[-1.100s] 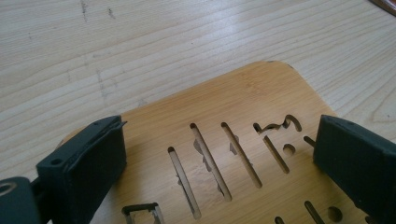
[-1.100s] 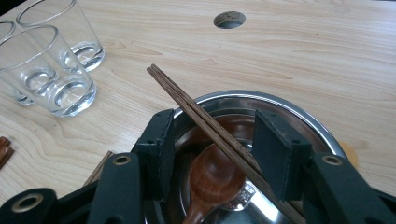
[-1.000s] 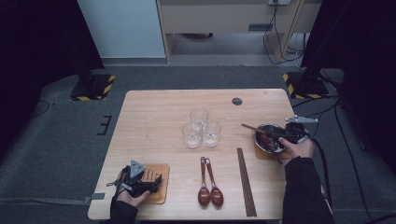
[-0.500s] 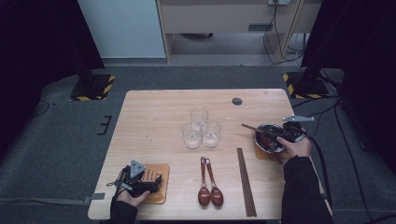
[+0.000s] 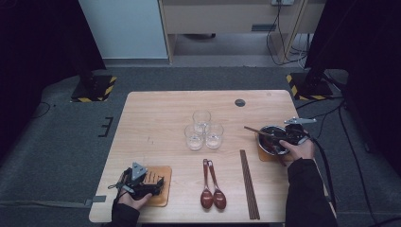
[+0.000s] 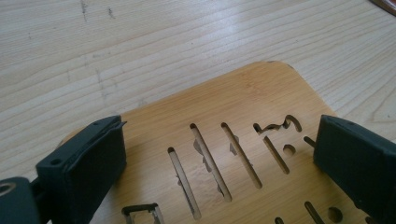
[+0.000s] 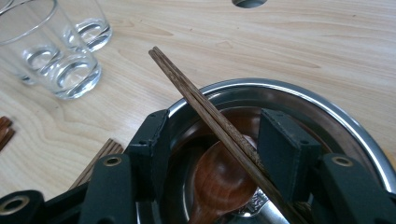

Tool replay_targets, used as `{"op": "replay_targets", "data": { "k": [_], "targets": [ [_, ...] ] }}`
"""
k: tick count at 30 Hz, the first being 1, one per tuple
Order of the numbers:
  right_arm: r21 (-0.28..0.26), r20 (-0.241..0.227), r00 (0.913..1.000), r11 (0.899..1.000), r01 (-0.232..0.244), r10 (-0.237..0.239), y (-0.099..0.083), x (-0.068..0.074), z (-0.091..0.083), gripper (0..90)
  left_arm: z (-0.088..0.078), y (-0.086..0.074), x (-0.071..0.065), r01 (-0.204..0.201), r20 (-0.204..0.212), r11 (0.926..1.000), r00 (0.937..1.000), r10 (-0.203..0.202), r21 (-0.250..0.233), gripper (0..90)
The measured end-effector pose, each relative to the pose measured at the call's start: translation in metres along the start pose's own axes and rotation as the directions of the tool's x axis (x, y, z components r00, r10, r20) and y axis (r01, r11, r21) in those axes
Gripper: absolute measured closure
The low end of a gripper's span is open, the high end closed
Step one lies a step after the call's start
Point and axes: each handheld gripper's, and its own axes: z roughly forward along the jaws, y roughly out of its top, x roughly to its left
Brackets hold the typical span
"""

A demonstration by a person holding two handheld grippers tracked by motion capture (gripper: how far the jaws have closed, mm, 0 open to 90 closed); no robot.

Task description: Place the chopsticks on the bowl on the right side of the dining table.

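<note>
On the table (image 5: 161, 118), the steel bowl (image 5: 272, 138) sits on a coaster at the right edge with a wooden spoon (image 7: 219, 184) in it, and a pair of chopsticks (image 7: 205, 114) lies slanted over its rim, the long axis running from the bowl out toward the glasses (image 5: 204, 129).

The right gripper (image 7: 212, 144) hangs over the bowl, its jaws having just been opening; they stand spread either side of the chopsticks without touching them, so it is the nearer one to take them. The left gripper (image 6: 219, 154) is well apart at the near-left corner, jaws spread over a slotted wooden mat (image 6: 243, 126).

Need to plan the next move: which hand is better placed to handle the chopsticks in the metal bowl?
Right. The right gripper hangs over the metal bowl with the chopsticks between its open jaws, while the left gripper sits over the wooden mat across the table.
</note>
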Motion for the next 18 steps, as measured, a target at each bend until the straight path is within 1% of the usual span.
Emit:
{"op": "replay_targets", "data": {
  "k": [5,9,18],
  "targets": [
    [0.015,-0.017,0.9995,1.000,0.025,-0.025,-0.0009,0.0010,-0.0009,45.0,0.0000,0.0000,0.0000,0.000,0.000,1.0000,1.0000,0.000,0.000,1.5],
    [0.030,-0.032,0.9992,0.999,0.025,-0.024,-0.0018,0.0027,-0.0022,45.1,0.0000,0.0000,0.0000,0.000,0.000,1.0000,1.0000,0.000,0.000,1.5],
    [0.061,-0.060,0.9968,0.997,0.056,-0.053,-0.0035,0.0089,-0.0066,44.8,0.0000,0.0000,0.0000,0.000,0.000,1.0000,1.0000,0.000,0.000,1.5]
  ]
}}
